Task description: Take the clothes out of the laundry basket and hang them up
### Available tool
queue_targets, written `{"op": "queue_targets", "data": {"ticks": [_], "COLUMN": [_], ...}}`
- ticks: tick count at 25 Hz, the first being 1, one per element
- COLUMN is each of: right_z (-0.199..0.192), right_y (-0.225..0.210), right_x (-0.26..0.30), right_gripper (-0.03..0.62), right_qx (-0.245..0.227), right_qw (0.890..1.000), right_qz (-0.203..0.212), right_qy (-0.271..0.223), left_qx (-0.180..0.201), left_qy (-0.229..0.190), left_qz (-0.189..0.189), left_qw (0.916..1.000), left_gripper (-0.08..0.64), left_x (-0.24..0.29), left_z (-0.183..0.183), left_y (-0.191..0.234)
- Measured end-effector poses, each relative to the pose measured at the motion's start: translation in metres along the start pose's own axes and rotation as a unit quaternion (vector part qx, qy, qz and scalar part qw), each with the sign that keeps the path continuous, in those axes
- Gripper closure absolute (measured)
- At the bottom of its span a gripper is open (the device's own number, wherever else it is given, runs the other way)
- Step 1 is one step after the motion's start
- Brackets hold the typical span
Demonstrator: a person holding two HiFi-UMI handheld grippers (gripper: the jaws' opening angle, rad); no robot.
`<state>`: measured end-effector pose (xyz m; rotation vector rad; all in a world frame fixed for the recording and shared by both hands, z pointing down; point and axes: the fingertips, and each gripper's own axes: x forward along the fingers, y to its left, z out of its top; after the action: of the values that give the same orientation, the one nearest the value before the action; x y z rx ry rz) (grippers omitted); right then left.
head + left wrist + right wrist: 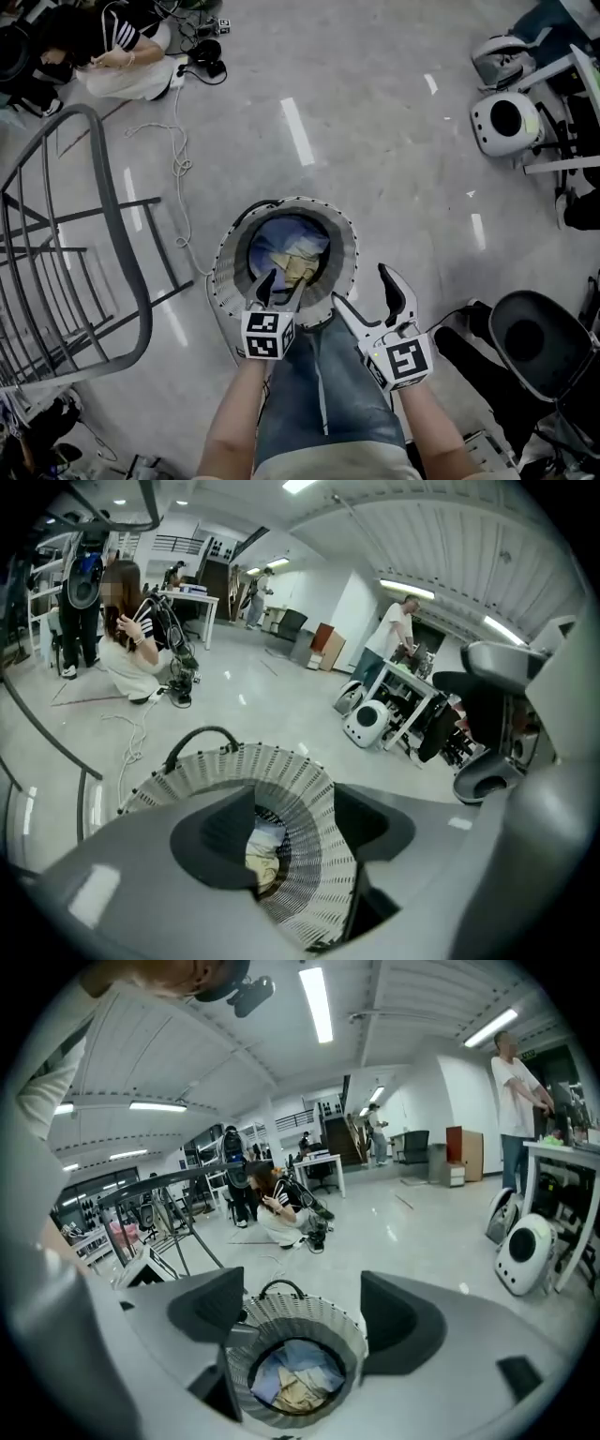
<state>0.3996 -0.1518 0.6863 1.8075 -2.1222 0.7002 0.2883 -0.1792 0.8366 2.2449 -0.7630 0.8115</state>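
The person wears blue denim jeans point(323, 389) with a pale seam running down the leg, and the hem of a light beige top point(328, 467) shows at the bottom edge. The left gripper point(281, 284) and right gripper point(367, 292) have pale grey bodies and black-lined fingers point(391, 286). Each carries a white cube with black square markers point(267, 336).

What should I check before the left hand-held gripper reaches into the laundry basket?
1. Clothes in the laundry basket: ok, blue and beige pieces on top.
2. Left hand-held gripper open and empty: ok, over the near rim.
3. Right hand-held gripper open and empty: ok.
4. Drying rack beside the laundry basket: ok, at its left in the head view.
5. Free edge to pinch: cannot tell, the clothes lie crumpled.
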Motion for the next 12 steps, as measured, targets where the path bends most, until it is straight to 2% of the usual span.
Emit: {"op": "queue_targets", "data": {"ticks": [6, 12], "right_z": [-0.039, -0.075], "right_y": [-0.028, -0.055], "right_x": [0.029, 0.054], "right_gripper": [0.202, 0.202], "right_qx": [0.017, 0.040], "right_qw": [1.000, 0.999], "right_qz": [-0.006, -0.021], "right_qy": [0.011, -0.002], "left_qx": [-0.018, -0.005], "left_qy": [0.053, 0.108], "left_qz": [0.026, 0.047], "left_qw": [0.9981, 0.9930], "left_gripper": [0.291, 0.302], "left_x": [0.067, 0.129], "left_z": [-0.055, -0.115], "left_y": [0.034, 0.068]}}
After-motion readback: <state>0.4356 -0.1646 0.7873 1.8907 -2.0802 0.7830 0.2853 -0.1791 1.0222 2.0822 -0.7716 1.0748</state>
